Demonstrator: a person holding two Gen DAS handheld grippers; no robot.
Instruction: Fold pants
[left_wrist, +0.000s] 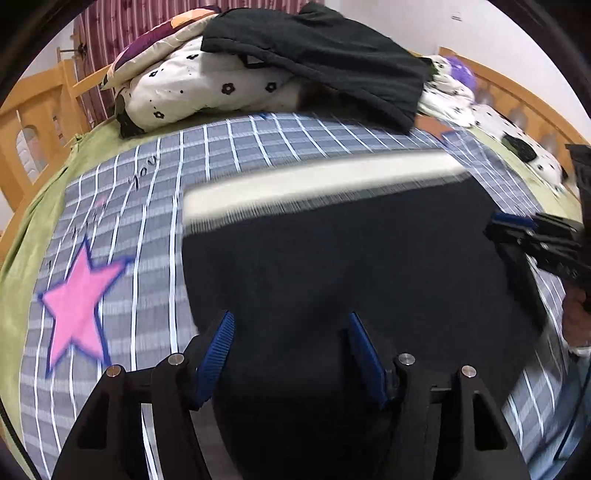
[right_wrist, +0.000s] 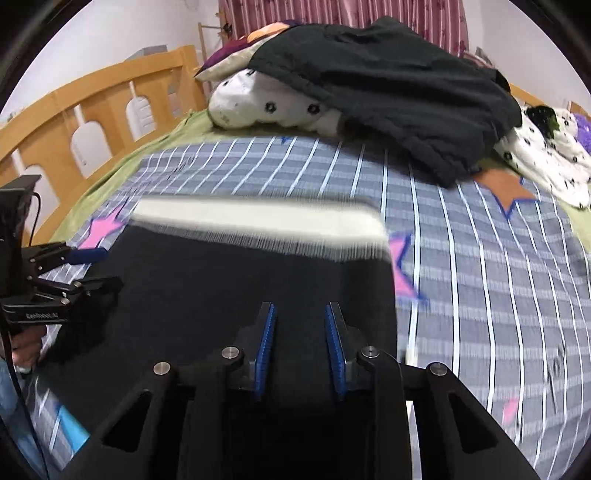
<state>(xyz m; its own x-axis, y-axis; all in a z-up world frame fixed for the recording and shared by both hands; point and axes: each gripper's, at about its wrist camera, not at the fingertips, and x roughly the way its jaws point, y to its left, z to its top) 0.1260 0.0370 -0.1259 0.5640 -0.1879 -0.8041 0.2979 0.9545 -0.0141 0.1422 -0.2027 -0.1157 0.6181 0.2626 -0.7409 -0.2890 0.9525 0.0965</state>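
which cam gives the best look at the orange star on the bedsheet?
Right wrist view. The orange star shows whole there, far right on the checked bedsheet, just past the heaped black garment. The left wrist view shows at most a blurred orange patch at the garment's edge, too smeared to read as a star.

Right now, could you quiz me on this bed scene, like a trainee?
1. True or false: the pants on the blanket are red.
2. What colour is the band along the pants' far edge?
A. white
B. green
C. pink
3. Fill in: both the left gripper and the right gripper have ____ pads.

Key: 1 false, they are black; 2 A; 3 blue.
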